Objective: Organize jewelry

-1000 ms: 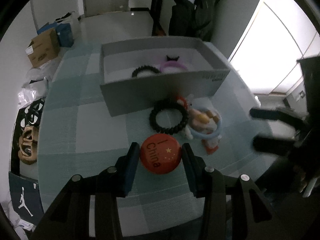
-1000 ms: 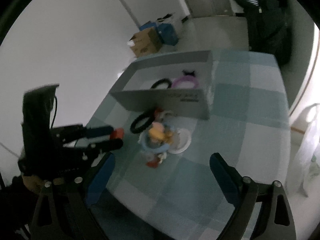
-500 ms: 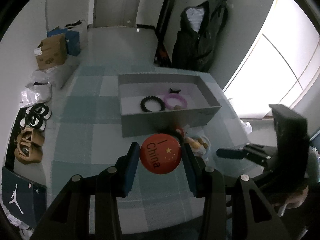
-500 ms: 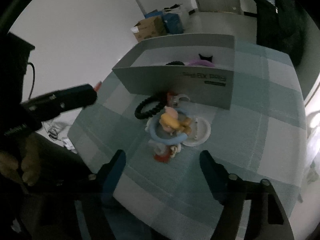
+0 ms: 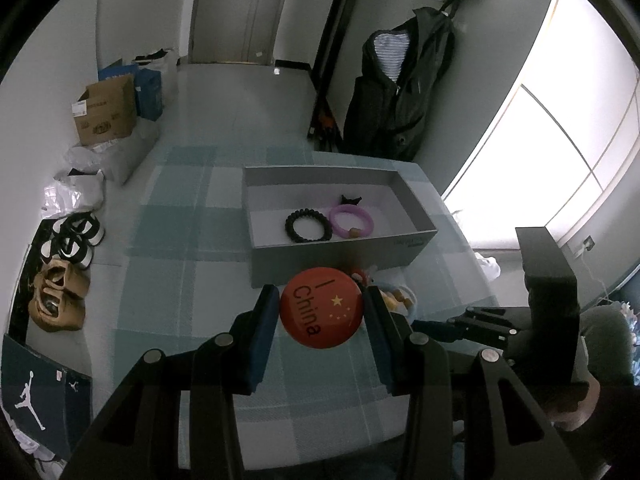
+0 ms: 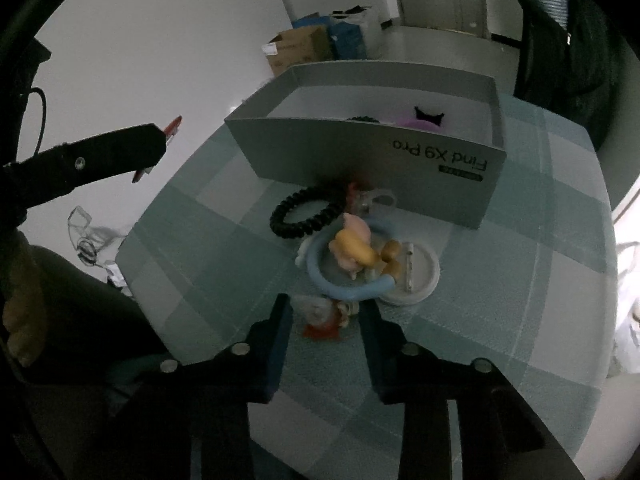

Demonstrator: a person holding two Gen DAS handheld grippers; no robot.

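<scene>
My left gripper is shut on a round red "I China" badge and holds it high above the table, in front of the grey box. The box holds a black bead bracelet, a purple ring and a small black clip. My right gripper is open with its jaws on either side of a small red and white charm. Beyond it lie a blue ring with plush figures, a white badge face down and a black bead bracelet.
The grey box stands at the far side of the checked tablecloth. The left gripper shows at the left of the right wrist view. Shoes, cardboard boxes and a hanging coat surround the table.
My left gripper has lifted the red badge off the table and risen well above it. My right gripper has moved down toward the pile and its jaws have narrowed around the red and white charm.
</scene>
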